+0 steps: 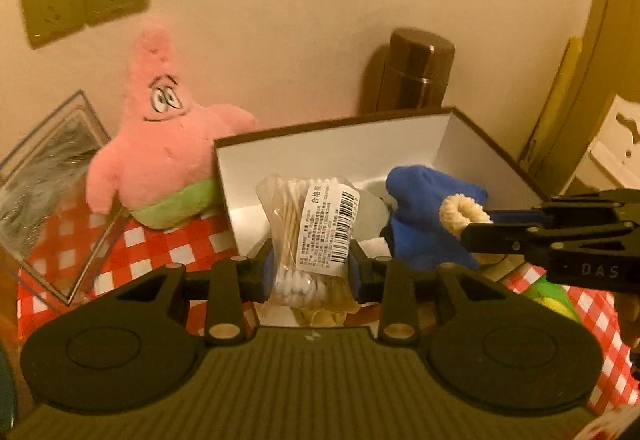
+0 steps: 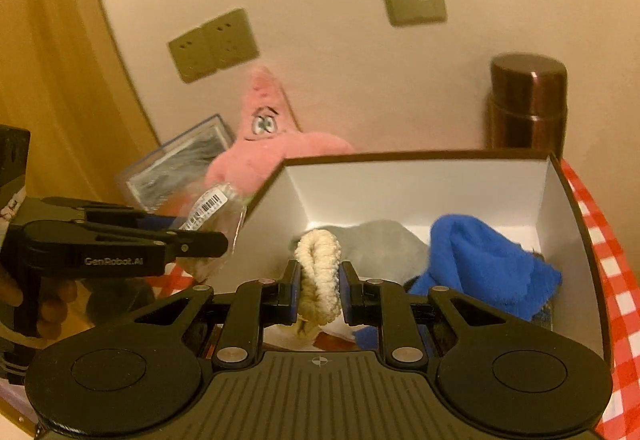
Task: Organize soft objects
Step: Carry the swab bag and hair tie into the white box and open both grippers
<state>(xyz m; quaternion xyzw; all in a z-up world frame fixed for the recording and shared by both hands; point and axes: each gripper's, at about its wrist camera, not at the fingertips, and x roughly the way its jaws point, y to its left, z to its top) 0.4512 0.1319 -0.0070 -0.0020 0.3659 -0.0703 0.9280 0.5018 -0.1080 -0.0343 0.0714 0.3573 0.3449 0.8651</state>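
Note:
My left gripper (image 1: 312, 264) is shut on a clear bag of cotton swabs (image 1: 316, 228) and holds it above the near left edge of an open white-lined box (image 1: 332, 152). My right gripper (image 2: 320, 280) is shut on a cream scrunchie (image 2: 320, 272) and holds it over the box (image 2: 440, 180); the scrunchie also shows in the left wrist view (image 1: 464, 214). A blue cloth (image 2: 488, 264) and a grey cloth (image 2: 380, 244) lie inside the box. A pink star plush (image 1: 168, 144) sits left of the box against the wall.
A clear plastic container (image 1: 52, 192) stands at the far left on the red checked tablecloth (image 1: 160, 248). A brown flask (image 2: 528, 104) stands behind the box by the wall. A yellow-green object (image 1: 552, 296) lies right of the box.

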